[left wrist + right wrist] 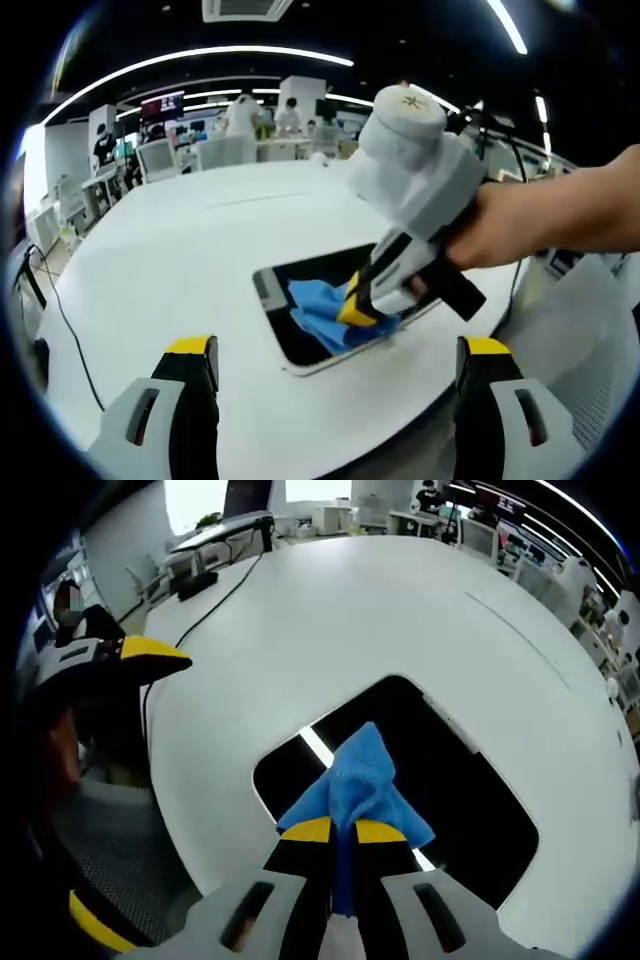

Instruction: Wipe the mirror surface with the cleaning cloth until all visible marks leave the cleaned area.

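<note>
Near the white table's point(180, 250) front edge, the left hand-held gripper point(340, 360) hovers released, jaws wide apart and holding nothing. Just beyond lies the mirror point(310, 285), a dark rounded rectangle flat on the table, its long axis running diagonally from near left to far right. On it the right hand-held gripper point(343, 832) is clenched on the blue cleaning cloth point(358, 780), pressed to the glass. Far behind, an open office with desks, monitors and people under strip lights.
</note>
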The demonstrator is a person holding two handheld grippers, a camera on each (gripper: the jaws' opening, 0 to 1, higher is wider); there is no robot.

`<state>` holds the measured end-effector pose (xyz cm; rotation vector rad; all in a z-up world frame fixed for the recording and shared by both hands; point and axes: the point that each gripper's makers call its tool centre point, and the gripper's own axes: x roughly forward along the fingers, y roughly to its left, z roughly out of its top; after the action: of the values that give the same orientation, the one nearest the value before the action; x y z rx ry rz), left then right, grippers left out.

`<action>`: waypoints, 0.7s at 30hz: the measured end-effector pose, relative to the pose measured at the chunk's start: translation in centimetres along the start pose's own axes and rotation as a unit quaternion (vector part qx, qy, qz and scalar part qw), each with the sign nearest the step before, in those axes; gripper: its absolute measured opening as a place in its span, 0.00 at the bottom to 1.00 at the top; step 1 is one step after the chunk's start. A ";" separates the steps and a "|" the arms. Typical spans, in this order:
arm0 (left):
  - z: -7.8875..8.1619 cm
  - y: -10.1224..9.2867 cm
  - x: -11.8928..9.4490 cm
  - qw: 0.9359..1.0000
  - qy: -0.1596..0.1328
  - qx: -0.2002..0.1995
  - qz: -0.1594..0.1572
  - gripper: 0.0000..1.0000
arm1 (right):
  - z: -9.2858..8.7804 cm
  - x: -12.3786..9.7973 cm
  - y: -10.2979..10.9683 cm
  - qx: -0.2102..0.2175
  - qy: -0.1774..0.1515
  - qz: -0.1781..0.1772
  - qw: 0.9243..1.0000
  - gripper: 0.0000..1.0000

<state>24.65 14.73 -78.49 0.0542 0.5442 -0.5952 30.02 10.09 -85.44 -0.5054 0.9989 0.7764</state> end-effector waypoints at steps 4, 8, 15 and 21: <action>-0.1 0.0 0.0 1.000 0.001 0.000 0.000 0.99 | -0.3 -0.2 0.6 -0.002 0.000 0.003 1.000 0.01; -0.1 0.0 0.0 1.000 0.002 0.001 0.000 0.99 | -0.4 -0.2 0.8 -0.002 -0.001 0.005 1.000 0.01; -0.1 0.1 0.0 1.000 0.001 0.000 0.001 0.99 | -0.6 -0.4 1.5 -0.006 -0.002 0.009 1.000 0.01; -0.1 0.2 0.1 1.000 0.001 0.000 0.002 0.99 | -0.8 -0.5 2.1 -0.006 -0.004 0.014 1.000 0.01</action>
<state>24.80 14.89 -78.60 0.0565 0.5463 -0.5915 27.75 10.66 -85.42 -0.4996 0.9961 0.8095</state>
